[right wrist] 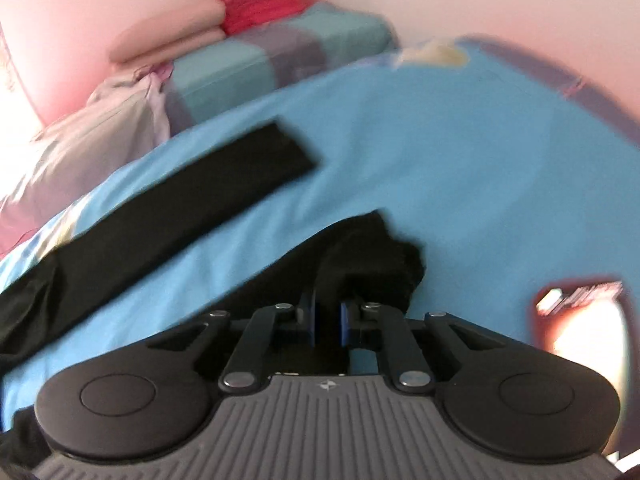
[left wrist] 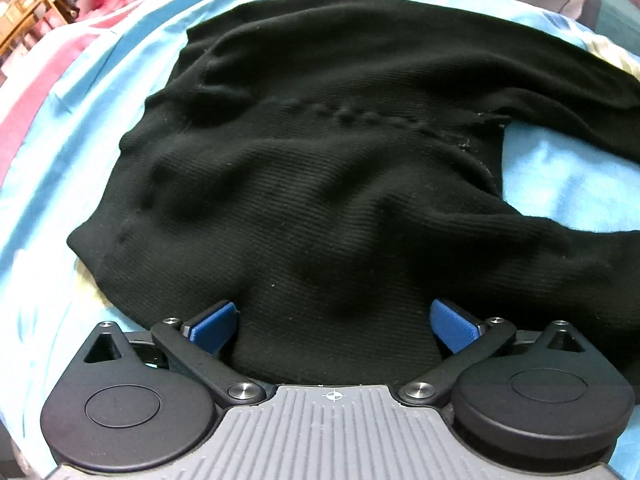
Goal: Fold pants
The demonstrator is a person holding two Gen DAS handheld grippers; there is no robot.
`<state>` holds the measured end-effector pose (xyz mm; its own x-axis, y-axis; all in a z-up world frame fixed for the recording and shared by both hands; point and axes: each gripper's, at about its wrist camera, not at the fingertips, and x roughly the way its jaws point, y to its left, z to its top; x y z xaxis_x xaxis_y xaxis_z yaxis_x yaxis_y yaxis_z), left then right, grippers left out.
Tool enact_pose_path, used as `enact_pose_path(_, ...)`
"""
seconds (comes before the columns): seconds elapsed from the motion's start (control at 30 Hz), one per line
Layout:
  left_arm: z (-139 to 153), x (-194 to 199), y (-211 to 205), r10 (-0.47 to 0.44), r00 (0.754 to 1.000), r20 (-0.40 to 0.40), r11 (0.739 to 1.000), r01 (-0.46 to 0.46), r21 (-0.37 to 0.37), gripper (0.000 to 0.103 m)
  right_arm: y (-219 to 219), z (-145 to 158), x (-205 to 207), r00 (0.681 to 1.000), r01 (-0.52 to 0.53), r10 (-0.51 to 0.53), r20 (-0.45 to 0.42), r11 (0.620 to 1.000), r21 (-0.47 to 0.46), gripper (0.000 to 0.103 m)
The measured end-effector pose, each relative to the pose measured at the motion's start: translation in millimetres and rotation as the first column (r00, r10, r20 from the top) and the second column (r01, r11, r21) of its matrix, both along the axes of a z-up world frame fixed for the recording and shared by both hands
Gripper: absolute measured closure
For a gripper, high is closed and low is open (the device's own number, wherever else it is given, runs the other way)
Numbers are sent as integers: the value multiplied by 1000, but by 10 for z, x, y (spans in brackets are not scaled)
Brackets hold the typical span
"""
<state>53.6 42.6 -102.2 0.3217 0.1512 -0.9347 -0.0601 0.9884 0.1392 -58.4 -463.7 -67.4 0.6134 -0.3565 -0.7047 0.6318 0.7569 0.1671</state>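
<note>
Black ribbed pants (left wrist: pixel 320 160) lie spread on a blue bedsheet (left wrist: pixel 100 128), waist end toward the left and the two legs running off to the right. My left gripper (left wrist: pixel 334 320) stands open over the near edge of the seat, its blue pads (left wrist: pixel 212 324) wide apart with fabric lying between them. In the right wrist view one leg (right wrist: pixel 180 200) lies flat and straight across the sheet. The end of the other leg (right wrist: pixel 372 248) is bunched up, and my right gripper (right wrist: pixel 328 320) is shut on it with black cloth pinched between the pads.
Folded bedding in teal and grey (right wrist: pixel 280 52), a pale pillow (right wrist: pixel 100 140) and a red cloth (right wrist: pixel 260 0) sit at the far side of the bed against a pink wall. Wooden furniture (left wrist: pixel 28 8) shows beyond the bed's edge. Open blue sheet (right wrist: pixel 480 160) lies right of the legs.
</note>
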Motion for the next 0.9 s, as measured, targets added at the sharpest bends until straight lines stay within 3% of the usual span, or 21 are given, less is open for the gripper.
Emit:
enact_pose_path(0.07,0,-33,-5,-16,1000,6,1000,16,-5,0,-205,-37,-59,990,128,-130,-45,991,-39,90)
enact_pose_path(0.1,-4,-40,-13,-23,1000,10,1000,23,-7,0,-297,-109,-101,987,150,-149,-63,989,11,90)
enact_pose_path(0.17,-2,-45,-31,-36,999,13,999,36,-3,0,-187,-71,-99,991,103,-106,-81,994,-42,85)
enact_pose_path(0.2,-1,-42,-20,-41,999,12,999,41,-7,0,-120,-21,-116,991,106,-111,-74,992,-63,79)
enact_pose_path(0.27,-2,-20,-2,-47,999,8,999,47,-17,0,-3,108,-189,975,211,-218,-48,970,-120,38)
enact_pose_path(0.33,12,-6,11,-60,998,0,998,60,-25,0,288,243,-278,961,261,-275,-25,933,-248,30)
enact_pose_path(0.4,53,6,26,-76,997,1,996,76,-36,0,645,319,-302,994,102,-109,-12,956,-276,29)
enact_pose_path(0.47,120,-8,60,-81,997,18,996,82,-39,0,1135,314,-297,987,-162,155,-48,952,-260,27)
enact_pose_path(0.53,221,-23,125,-78,996,53,996,80,-43,0,1667,264,-238,924,-383,372,-93,891,-244,27)
enact_pose_path(0.6,296,-1,194,-69,994,89,997,72,-29,0,2131,203,-184,827,-562,555,-91,806,-185,28)
enact_pose_path(0.7,303,114,317,-54,992,114,999,53,12,0,2598,129,81,716,-698,691,-104,704,-131,30)
enact_pose_path(0.8,137,216,450,-24,998,57,998,20,61,0,2865,-17,329,667,-744,729,-153,663,-82,31)
enact_pose_path(0.9,71,157,621,-7,998,58,1000,5,29,0,2870,-146,334,637,-757,735,-235,653,-8,33)
